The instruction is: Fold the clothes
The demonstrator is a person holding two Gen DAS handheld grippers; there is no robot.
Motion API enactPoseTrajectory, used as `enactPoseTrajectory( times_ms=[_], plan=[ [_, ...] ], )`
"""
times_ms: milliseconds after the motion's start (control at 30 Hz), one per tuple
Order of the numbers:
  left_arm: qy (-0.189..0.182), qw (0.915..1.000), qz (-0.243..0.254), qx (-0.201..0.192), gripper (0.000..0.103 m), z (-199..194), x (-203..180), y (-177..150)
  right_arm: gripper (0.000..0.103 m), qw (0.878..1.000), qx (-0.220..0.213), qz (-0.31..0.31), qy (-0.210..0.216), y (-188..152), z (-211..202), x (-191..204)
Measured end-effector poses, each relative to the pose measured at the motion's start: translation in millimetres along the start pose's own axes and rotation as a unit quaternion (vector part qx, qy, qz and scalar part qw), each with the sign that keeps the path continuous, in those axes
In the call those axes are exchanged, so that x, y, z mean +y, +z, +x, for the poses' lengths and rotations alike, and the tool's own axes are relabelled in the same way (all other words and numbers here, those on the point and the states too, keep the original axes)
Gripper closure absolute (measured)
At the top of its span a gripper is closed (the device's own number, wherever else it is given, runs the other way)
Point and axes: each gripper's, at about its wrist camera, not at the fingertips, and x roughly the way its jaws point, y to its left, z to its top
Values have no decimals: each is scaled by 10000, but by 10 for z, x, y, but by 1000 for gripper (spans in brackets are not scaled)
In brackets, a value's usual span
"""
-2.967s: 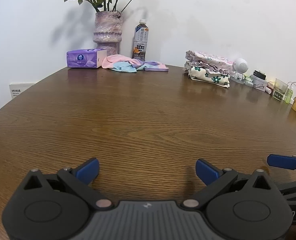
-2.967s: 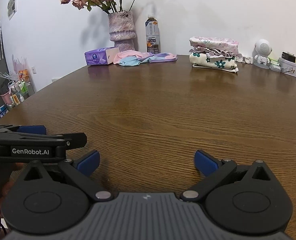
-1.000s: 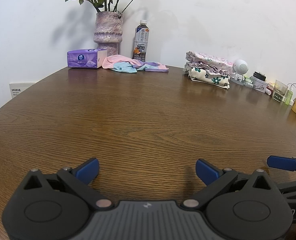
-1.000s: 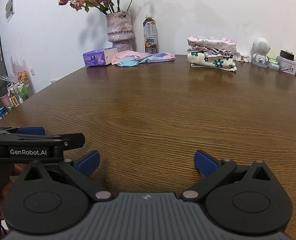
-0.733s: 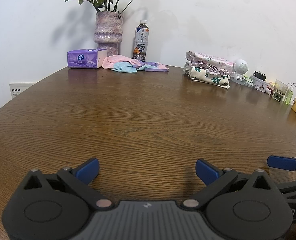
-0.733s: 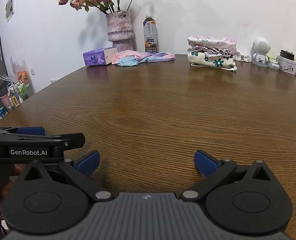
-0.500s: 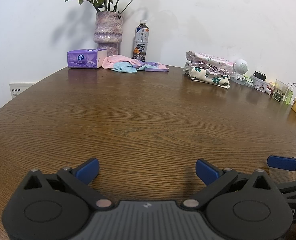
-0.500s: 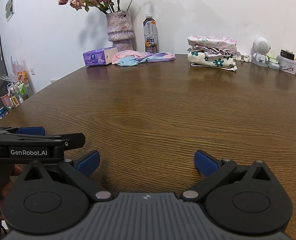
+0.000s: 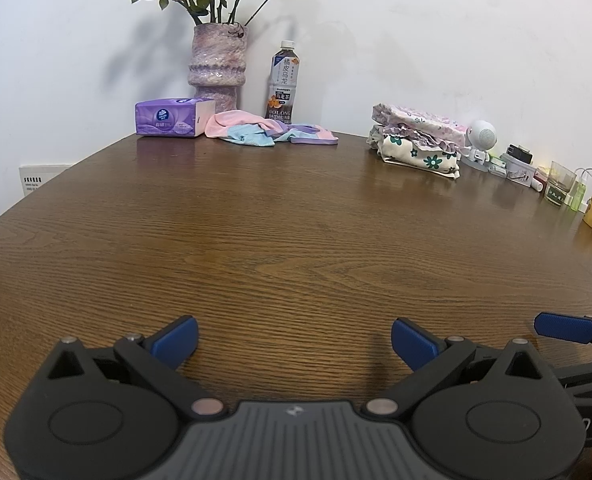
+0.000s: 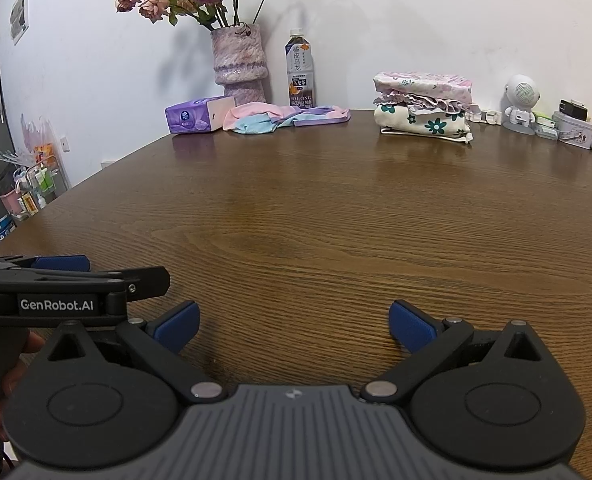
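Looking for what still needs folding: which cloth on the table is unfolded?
The pink-and-blue garment lying rumpled between the tissue pack and the tea bottle; the floral stack to its right is neatly folded.

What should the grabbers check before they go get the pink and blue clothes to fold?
1. Left gripper open, nothing in it: ok.
2. Right gripper open, nothing in it: ok.
3. Pink and blue clothes in sight, unfolded, at the far edge: ok.
4. Bare table between grippers and clothes: ok.
5. Tissue box and bottle crowd the clothes: not ok.
6. Clothes caught under the bottle: cannot tell.
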Motion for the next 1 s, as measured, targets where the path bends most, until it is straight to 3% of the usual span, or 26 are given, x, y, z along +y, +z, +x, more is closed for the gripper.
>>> enactPoseTrajectory(
  times_ms=[1000],
  plan=[
    [-60, 9999, -139, -38, 0, -4, 61, 7, 0, 9999, 79, -78, 16, 39, 23, -1]
  ],
)
